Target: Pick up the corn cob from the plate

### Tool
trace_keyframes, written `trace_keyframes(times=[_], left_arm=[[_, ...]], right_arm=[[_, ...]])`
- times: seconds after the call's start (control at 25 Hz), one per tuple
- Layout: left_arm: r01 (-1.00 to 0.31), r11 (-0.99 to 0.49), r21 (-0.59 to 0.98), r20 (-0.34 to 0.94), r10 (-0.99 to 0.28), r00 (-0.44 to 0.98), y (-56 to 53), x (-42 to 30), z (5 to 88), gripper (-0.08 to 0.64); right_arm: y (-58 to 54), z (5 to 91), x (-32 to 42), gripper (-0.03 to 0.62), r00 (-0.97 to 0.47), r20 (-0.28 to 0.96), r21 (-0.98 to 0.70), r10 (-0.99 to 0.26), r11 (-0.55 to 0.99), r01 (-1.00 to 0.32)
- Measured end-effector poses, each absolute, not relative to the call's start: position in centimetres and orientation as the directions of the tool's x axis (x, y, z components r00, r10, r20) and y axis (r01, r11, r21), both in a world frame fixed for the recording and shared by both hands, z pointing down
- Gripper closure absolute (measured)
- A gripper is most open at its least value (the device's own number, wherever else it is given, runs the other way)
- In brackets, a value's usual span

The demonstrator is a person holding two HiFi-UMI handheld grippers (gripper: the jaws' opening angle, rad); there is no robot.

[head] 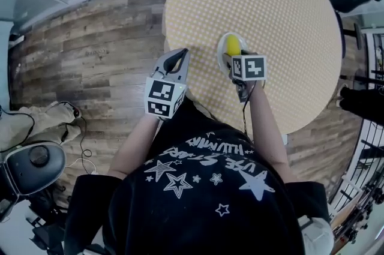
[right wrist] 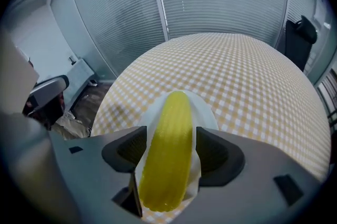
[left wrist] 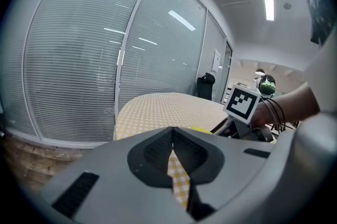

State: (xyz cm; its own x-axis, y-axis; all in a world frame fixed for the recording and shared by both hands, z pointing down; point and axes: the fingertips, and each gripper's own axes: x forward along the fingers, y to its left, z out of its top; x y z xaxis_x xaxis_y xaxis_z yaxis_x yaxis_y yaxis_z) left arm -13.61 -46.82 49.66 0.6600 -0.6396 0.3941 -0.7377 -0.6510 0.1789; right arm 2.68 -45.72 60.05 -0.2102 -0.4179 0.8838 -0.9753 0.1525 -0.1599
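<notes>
I have the right gripper point(right wrist: 169, 152) tipped steeply down over the round table with the yellow-and-white checked cloth point(right wrist: 247, 75); its jaws stand wide apart, and the smooth yellow corn cob point(right wrist: 171, 123) lies between them, running lengthwise away from the gripper. The cob rests on the small white plate point(right wrist: 204, 108), which shows as a pale margin on either side of it, just inside each jaw; I judge that the pads are not pressing on the cob, so nothing is gripped yet.

My left gripper point(left wrist: 172, 139) hangs off to the side of the right one, near the table's edge; its jaws are together at the tips with nothing between them, only a sliver of checked cloth showing behind.

As I read it, the approach and the lining-up are done; what is left is to close the right jaws on the cob, then lift it clear of the plate.
</notes>
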Motion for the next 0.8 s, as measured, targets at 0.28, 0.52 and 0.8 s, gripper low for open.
trace_keyframes(times=[0.28,0.52,0.8], left_arm=[[-0.729,-0.669,0.145,0.391,-0.638,0.663,-47.0,-13.8,49.3,0.552],[-0.754,-0.64,0.146,0.4,-0.659,0.637,-47.3,-14.9,50.0,0.552],[-0.739,-0.66,0.136,0.407,-0.643,0.649,-46.3,-13.9,49.9,0.552]], right_arm=[[-46.2,61.4,3.2,0.319,-0.155,0.918,-0.112,-0.365,0.137,-0.984],[-46.6,61.9,3.1,0.321,-0.136,0.922,-0.085,-0.361,0.153,-0.985],[-46.7,62.0,3.0,0.328,-0.133,0.915,-0.076,-0.38,0.162,-0.984]])
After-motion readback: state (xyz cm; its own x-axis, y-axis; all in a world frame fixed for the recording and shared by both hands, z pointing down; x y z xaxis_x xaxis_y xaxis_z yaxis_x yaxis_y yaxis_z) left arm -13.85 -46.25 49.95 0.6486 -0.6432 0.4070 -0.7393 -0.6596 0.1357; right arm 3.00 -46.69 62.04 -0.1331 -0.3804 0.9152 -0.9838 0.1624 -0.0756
